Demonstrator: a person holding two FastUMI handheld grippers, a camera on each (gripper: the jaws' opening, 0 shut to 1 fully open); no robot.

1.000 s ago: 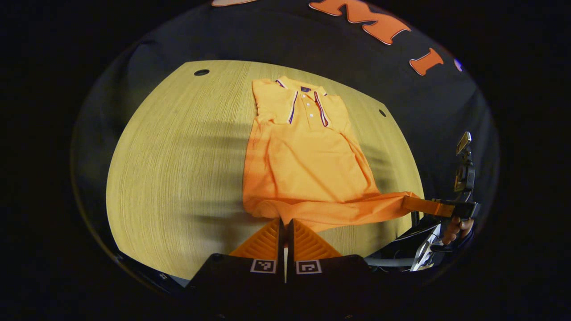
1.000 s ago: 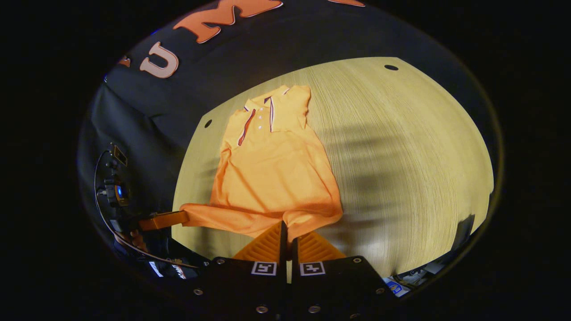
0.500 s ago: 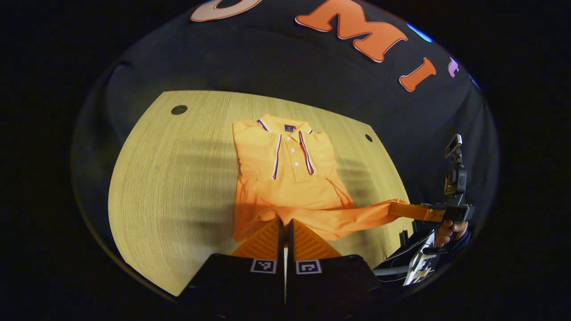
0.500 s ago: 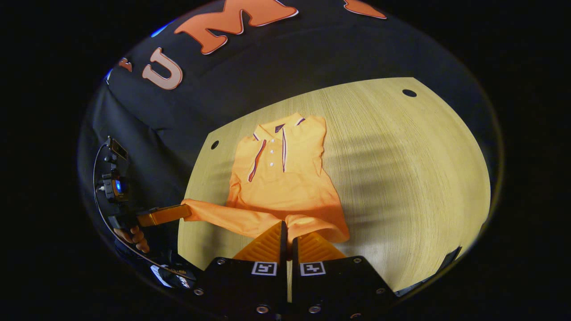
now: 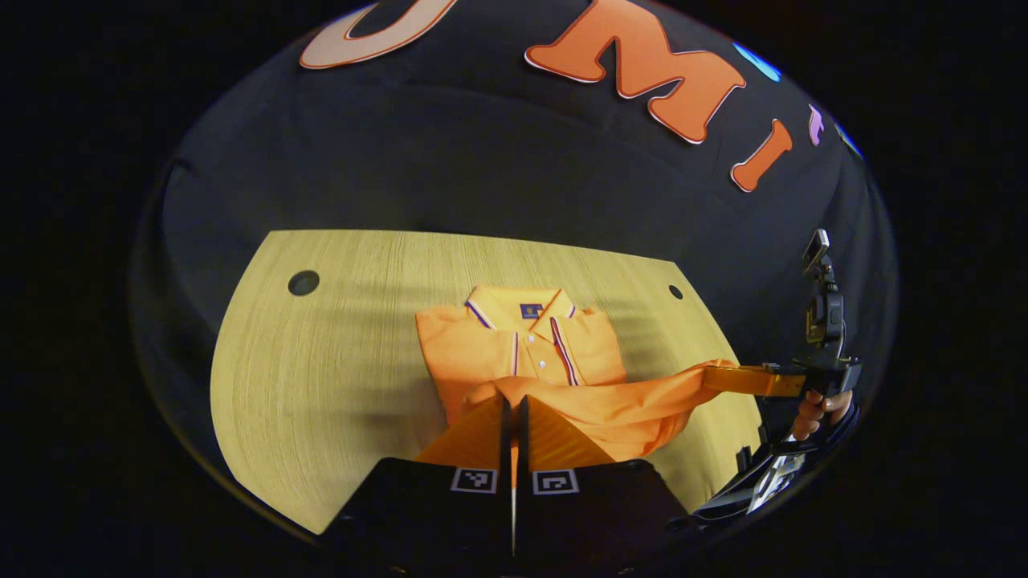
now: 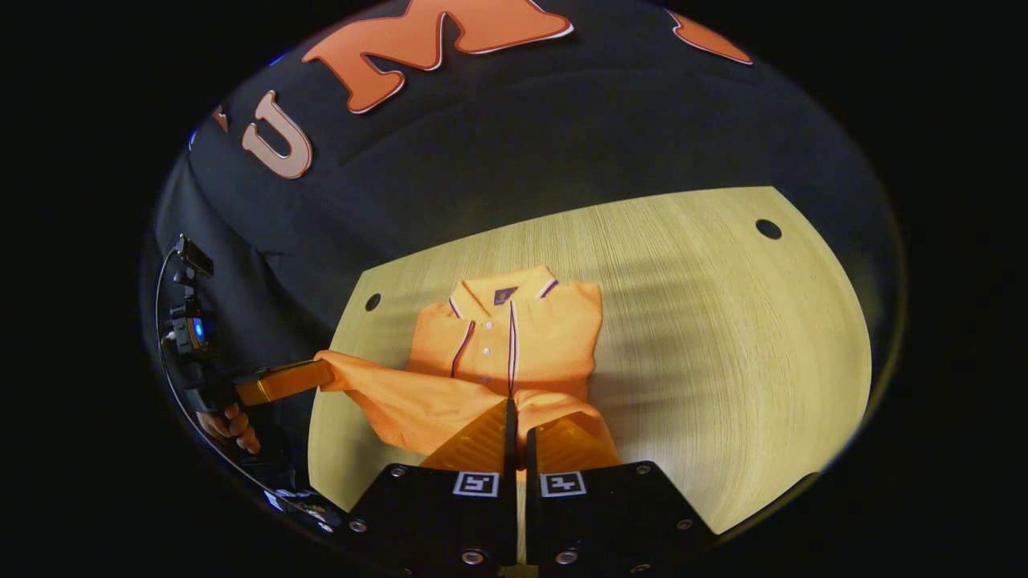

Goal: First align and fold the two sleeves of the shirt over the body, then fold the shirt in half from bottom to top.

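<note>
Table (image 5: 321, 361) — shirt (image 5: 522, 345) hem pinched.

I'm seeing the shirt (image 5: 522, 345) lying on the tabletop (image 5: 321, 385) ahead of my left claw (image 5: 512, 417), my right claw (image 5: 715, 377) off to its right.

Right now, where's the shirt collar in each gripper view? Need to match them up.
Left gripper view: the shirt collar sits just above centre, beyond the left gripper, which is shut on the lifted hem.
Right gripper view: the collar sits at centre, straight beyond the right gripper.
Shared landmark: the button placket with its dark stripes, running down from the collar.
</note>
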